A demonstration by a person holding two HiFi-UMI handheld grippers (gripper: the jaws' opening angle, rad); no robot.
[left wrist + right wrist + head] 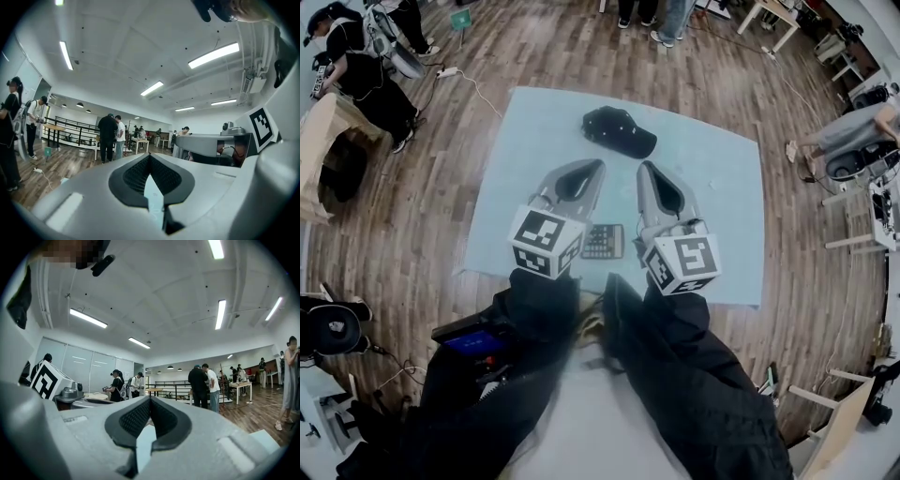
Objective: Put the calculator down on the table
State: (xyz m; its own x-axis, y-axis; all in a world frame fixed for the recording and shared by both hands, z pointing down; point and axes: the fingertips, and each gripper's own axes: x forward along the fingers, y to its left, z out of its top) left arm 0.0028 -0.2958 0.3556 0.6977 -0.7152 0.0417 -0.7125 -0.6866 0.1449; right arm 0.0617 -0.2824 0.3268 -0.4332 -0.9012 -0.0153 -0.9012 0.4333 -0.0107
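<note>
The calculator [603, 241] lies flat on the light blue table [712, 187], near its front edge. No jaw touches it. My left gripper [598, 167] is held level above the table, just left of the calculator, with its jaws shut and nothing between them. My right gripper [644, 169] is held the same way just right of the calculator, also shut and empty. In the left gripper view the fingertips of the left gripper [150, 157] meet, and only the room shows beyond them. The right gripper [150, 399] looks the same in its own view.
A black cap [619, 130] lies on the table beyond the grippers. Wooden floor surrounds the table. People stand at the far side [666, 14] and at the left [366, 80]. White furniture [853, 169] stands at the right.
</note>
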